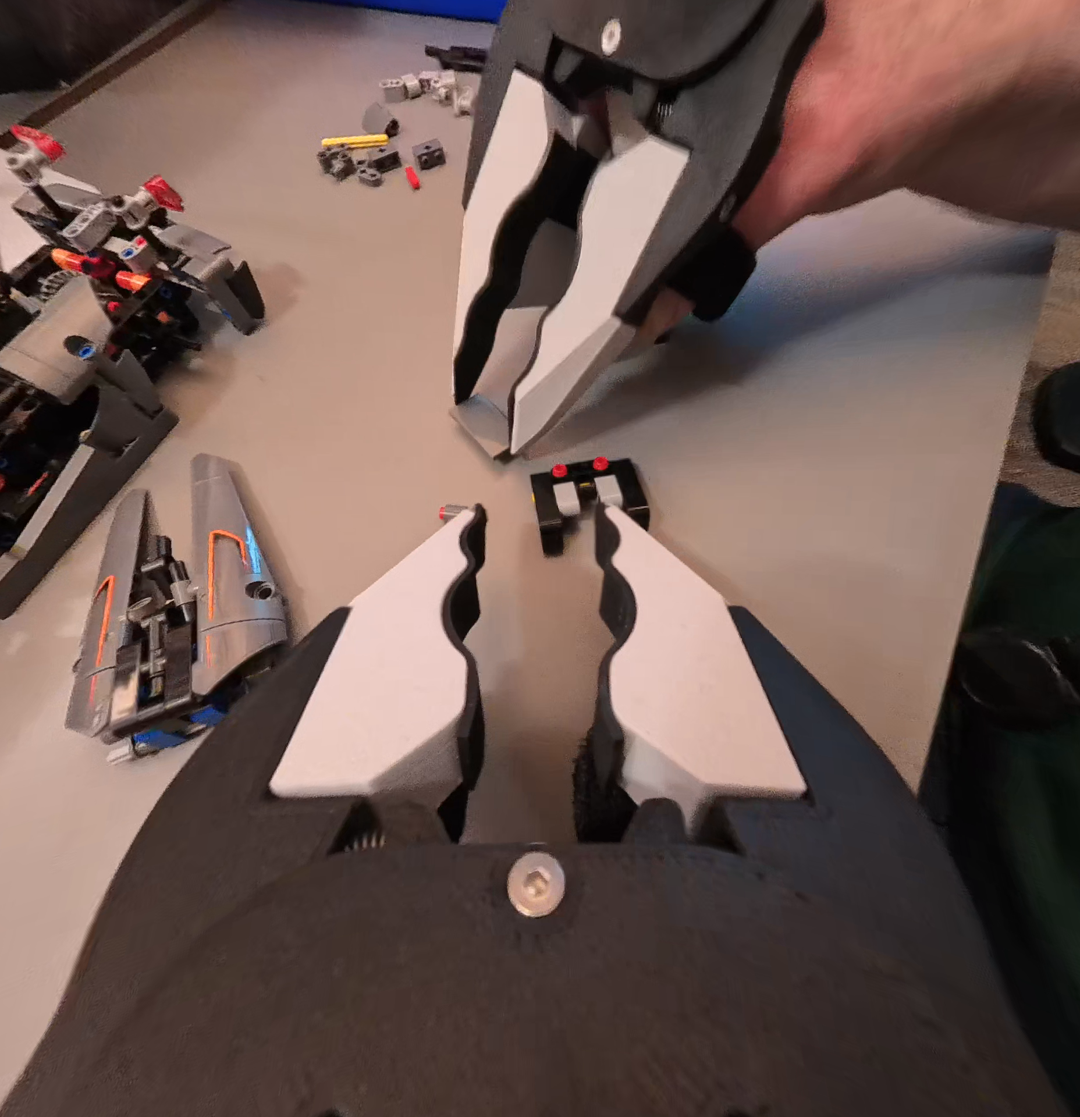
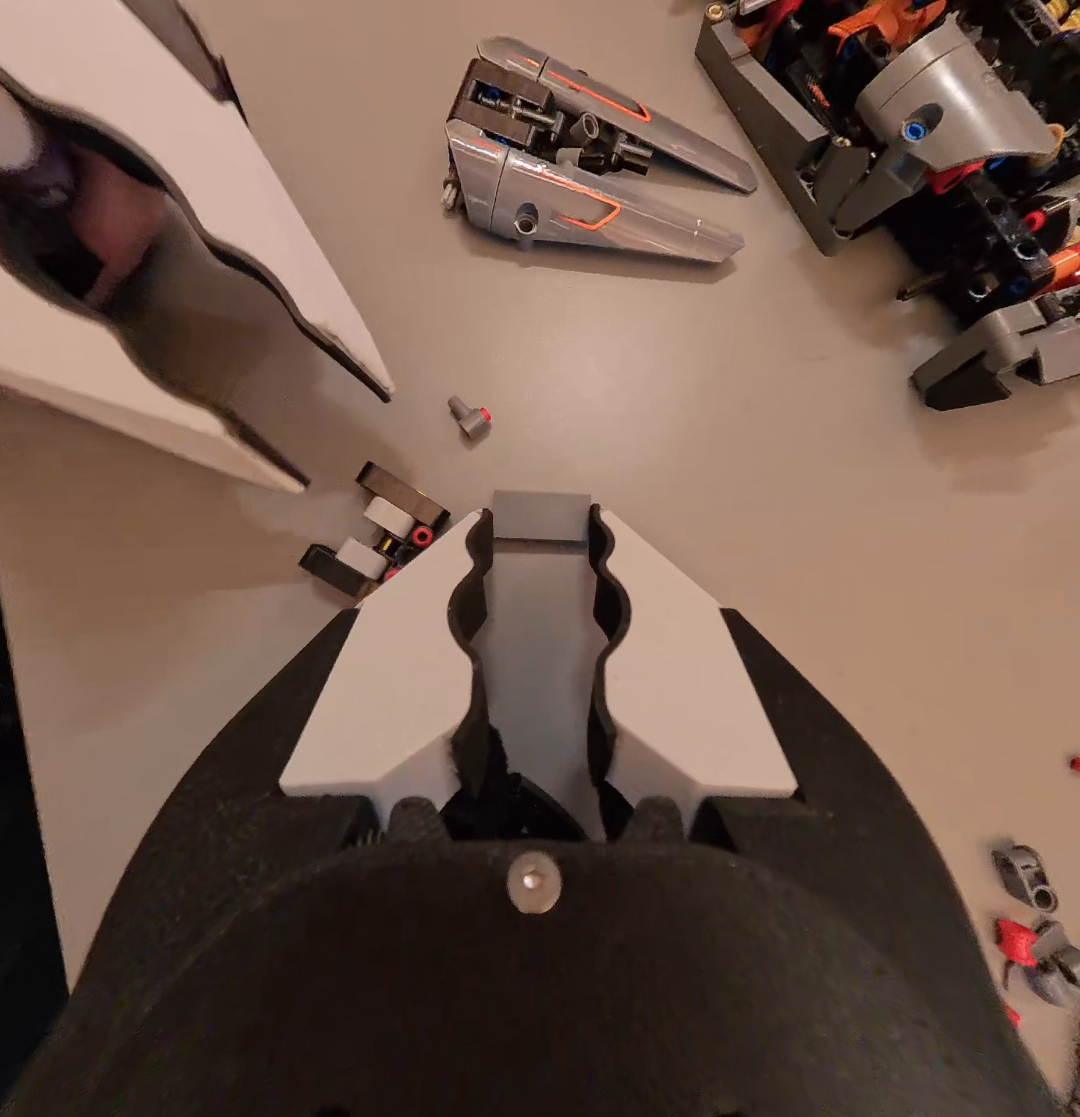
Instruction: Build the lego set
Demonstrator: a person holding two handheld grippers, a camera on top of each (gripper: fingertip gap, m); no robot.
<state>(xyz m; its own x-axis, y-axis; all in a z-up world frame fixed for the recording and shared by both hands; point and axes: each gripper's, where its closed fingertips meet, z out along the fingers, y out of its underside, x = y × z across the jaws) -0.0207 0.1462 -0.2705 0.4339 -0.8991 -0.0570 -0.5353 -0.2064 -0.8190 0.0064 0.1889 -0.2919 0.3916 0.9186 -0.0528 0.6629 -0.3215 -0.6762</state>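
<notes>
A grey panel (image 2: 540, 517) is clamped between the fingers of the right gripper (image 2: 540, 514), its end down on the table (image 2: 646, 393) just beside a small black frame (image 1: 589, 498) with red pins. The left gripper (image 1: 540, 514) hovers over that frame with its jaws apart, holding nothing. A grey pin (image 2: 471, 417) lies near the frame, a grey wedge section (image 2: 586, 157) farther off, and the large model (image 1: 72, 338) beyond the wedge.

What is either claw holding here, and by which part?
The right claw grips a flat grey piece by its two side edges, at the fingertips. The left claw is open and holds nothing.
</notes>
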